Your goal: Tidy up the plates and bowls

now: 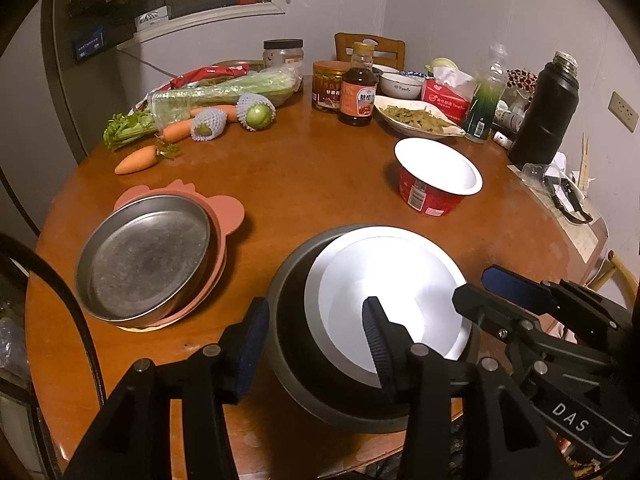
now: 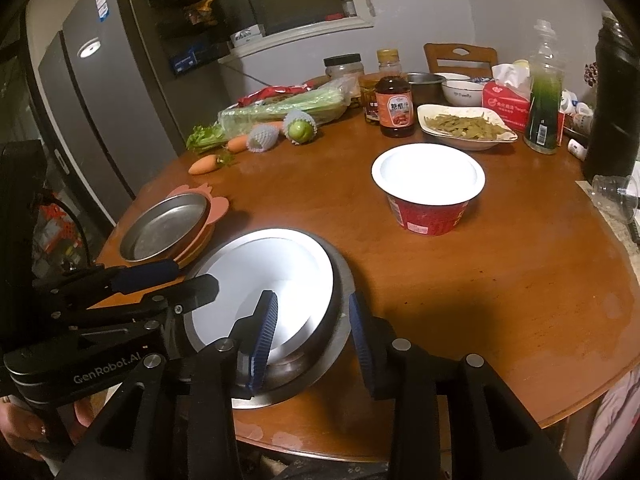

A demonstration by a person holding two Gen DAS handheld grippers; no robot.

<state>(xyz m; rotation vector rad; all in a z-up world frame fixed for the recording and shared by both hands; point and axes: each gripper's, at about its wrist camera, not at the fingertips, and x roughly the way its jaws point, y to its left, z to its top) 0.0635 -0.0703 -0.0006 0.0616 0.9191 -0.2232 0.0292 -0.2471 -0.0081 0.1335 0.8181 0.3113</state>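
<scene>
The white bowl (image 1: 384,300) sits nested in the steel bowl (image 1: 292,344) at the bench (image 1: 312,176) edge. Both the left hand-held gripper (image 1: 316,344) and right hand-held gripper (image 2: 314,336) straddle the steel bowl's rim, jaws apart, apparently not clamping. The metal plate (image 1: 148,256) lies just left of the steel bowl.

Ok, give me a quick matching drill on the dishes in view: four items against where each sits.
Items:
1. metal pan
2. white bowl
3. red cup
4. green-bean plate

Places:
A. nested in the grey bowl
B. alone mid-table
C. on the pink mat
D. beside the sauce bottle

Pairs: 1-C, 2-A, 3-B, 4-D
</scene>
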